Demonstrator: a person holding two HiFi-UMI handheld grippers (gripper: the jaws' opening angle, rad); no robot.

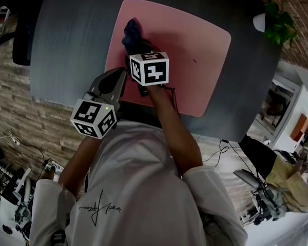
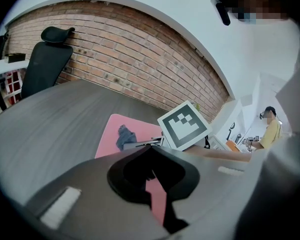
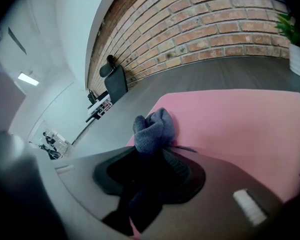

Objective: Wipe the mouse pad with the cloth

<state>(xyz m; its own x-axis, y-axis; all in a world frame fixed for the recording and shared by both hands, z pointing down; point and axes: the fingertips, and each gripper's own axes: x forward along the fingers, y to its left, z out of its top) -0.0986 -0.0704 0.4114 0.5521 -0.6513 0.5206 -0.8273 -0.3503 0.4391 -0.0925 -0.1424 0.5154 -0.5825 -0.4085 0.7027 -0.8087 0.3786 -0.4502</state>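
Wiping well calls for steady downward pressure: the right tool (image 3: pixel 157 151) pinches the bunched dark blue cloth (image 1: pixel 132 31) at the pink rectangular mouse pad's (image 1: pixel 195 45) far left corner, so overlapping strokes rightward should suit. The left tool (image 2: pixel 149 150) hangs closed and empty.

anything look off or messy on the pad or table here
Nothing serious. The pink mouse pad lies flat on the grey table, and the cloth is bunched in the right gripper near the pad's far left corner. One small dark speck sits on the pad right of the cloth; too small to tell what it is.
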